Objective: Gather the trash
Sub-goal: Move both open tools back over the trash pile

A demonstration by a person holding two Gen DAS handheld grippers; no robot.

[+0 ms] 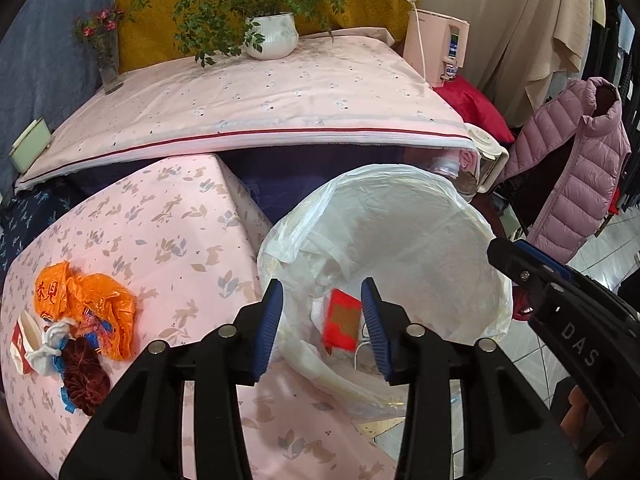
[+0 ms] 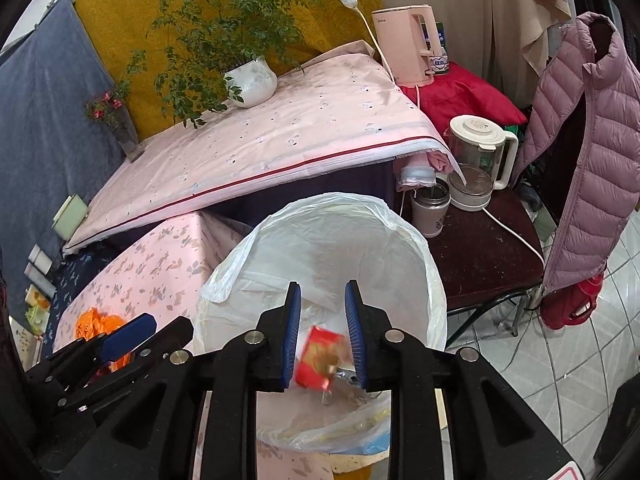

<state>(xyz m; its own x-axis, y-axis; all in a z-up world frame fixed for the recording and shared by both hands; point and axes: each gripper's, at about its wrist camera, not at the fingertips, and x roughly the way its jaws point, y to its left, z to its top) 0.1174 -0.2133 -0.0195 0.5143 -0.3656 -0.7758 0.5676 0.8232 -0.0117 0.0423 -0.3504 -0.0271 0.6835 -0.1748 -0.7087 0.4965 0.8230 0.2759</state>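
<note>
A bin lined with a white plastic bag (image 1: 400,216) (image 2: 340,240) stands beside the pink-clothed low table (image 1: 168,224). My left gripper (image 1: 322,292) hangs open over the bag's mouth. A blurred red packet (image 1: 342,324) shows below, between its pads, which do not touch it. My right gripper (image 2: 323,292) is open over the same bag with a blurred red packet (image 2: 318,360) loose low between its jaws. On the table's left lie an orange plastic bag (image 1: 92,300), a red-and-white carton (image 1: 22,340), crumpled white tissue (image 1: 52,344) and a dark red fuzzy lump (image 1: 86,376).
A higher table (image 1: 260,96) behind carries a potted plant (image 1: 272,36) and a flower vase (image 1: 106,60). A glass kettle (image 2: 478,160) and a steel cup (image 2: 430,208) sit on a dark chair to the right. A pink puffer vest (image 2: 584,152) hangs over the tiled floor (image 2: 560,360).
</note>
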